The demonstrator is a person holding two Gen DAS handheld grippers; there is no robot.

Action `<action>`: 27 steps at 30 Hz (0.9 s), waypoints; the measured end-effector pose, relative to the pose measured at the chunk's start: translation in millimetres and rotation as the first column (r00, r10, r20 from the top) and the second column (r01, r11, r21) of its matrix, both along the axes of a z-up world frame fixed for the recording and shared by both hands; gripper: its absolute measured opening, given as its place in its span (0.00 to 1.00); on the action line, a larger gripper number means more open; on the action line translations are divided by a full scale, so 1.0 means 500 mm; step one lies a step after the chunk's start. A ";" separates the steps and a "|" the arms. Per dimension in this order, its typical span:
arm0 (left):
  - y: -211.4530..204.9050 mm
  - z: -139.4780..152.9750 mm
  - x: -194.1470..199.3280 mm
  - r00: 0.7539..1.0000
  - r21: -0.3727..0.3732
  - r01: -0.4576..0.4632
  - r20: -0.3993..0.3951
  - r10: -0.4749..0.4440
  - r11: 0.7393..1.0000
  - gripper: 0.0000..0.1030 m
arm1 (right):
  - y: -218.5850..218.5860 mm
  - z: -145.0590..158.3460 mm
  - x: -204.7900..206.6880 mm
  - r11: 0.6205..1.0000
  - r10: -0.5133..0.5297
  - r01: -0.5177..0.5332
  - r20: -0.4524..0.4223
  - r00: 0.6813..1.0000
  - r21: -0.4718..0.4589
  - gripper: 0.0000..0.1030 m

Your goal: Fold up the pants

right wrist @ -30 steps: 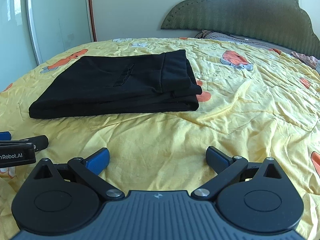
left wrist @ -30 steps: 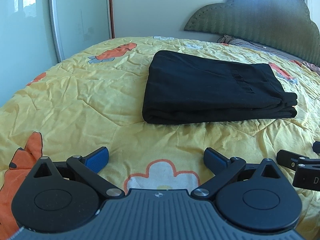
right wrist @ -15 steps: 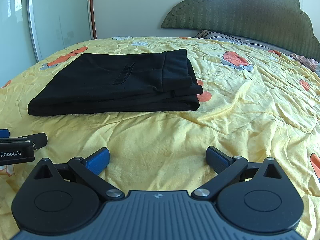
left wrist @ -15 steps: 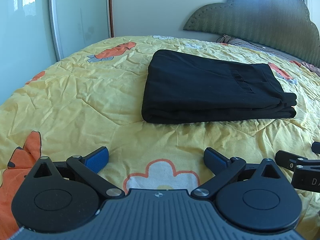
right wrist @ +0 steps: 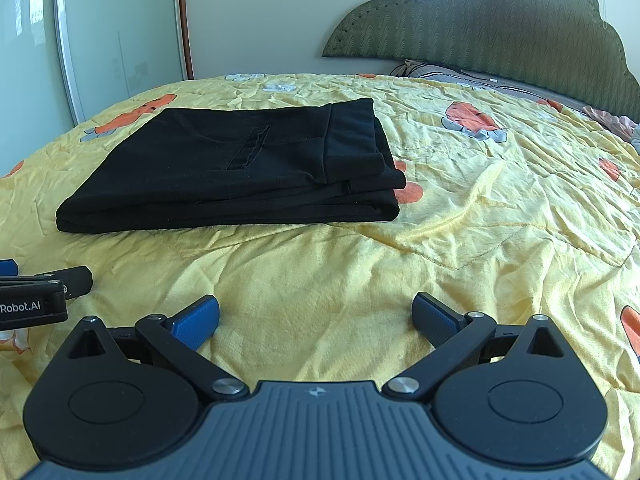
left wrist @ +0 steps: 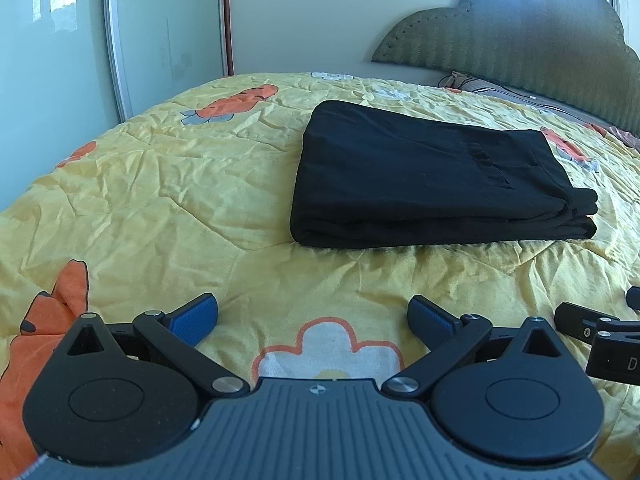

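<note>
Black pants [left wrist: 432, 178] lie folded in a flat stack on the yellow bedspread [left wrist: 168, 200], ahead and to the right in the left wrist view. In the right wrist view the pants [right wrist: 240, 168] lie ahead and to the left. My left gripper [left wrist: 314, 318] is open and empty, low over the bedspread, well short of the pants. My right gripper [right wrist: 316, 318] is open and empty too, equally short of them. Each gripper shows at the edge of the other's view: the right gripper [left wrist: 600, 340] and the left gripper [right wrist: 36, 292].
The bedspread [right wrist: 500, 220] is wrinkled, with orange carrot and flower prints. A green padded headboard [right wrist: 480, 28] stands at the back with pillows [right wrist: 460, 76] below it. A mirrored wardrobe door [left wrist: 60, 60] runs along the left.
Both grippers have tilted slightly, so the pants sit a little lower in each view. The pants have not moved and both grippers stay open.
</note>
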State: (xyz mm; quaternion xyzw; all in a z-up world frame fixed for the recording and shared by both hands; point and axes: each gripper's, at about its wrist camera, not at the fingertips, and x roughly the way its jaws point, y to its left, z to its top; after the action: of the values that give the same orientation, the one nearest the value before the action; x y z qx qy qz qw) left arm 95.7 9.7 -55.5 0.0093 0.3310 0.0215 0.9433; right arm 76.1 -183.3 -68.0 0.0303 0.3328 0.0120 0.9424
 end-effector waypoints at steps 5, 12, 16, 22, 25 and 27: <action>-0.001 0.000 -0.001 1.000 0.001 -0.003 0.000 0.003 1.000 1.00 | 0.000 0.000 0.000 1.000 -0.001 0.001 0.001 1.000 0.001 1.00; -0.001 0.000 -0.001 1.000 0.001 -0.003 0.000 0.003 1.000 1.00 | -0.002 0.001 -0.001 1.000 -0.010 0.010 0.002 1.000 0.002 1.00; -0.001 -0.001 0.000 1.000 0.000 -0.003 0.000 0.003 1.000 1.00 | -0.002 0.001 -0.001 1.000 -0.009 0.009 0.001 1.000 -0.001 1.00; -0.001 -0.001 0.000 1.000 -0.001 -0.003 0.000 0.003 1.000 1.00 | -0.002 0.001 -0.001 1.000 -0.009 0.009 0.000 1.000 -0.002 1.00; -0.002 -0.002 0.000 1.000 -0.001 -0.003 0.000 0.003 1.000 1.00 | -0.002 0.002 -0.001 1.000 -0.009 0.009 0.000 1.000 -0.001 1.00; -0.001 -0.002 0.000 1.000 -0.001 -0.003 -0.001 0.003 1.000 1.00 | -0.002 0.001 -0.001 1.000 -0.009 0.009 0.000 1.000 -0.001 1.00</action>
State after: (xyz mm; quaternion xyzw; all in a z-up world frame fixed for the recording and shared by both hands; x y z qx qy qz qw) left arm 95.6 9.0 -56.3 0.0085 0.3313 0.0226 0.9432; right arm 75.6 -184.5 -67.3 0.0311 0.3325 0.0076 0.9426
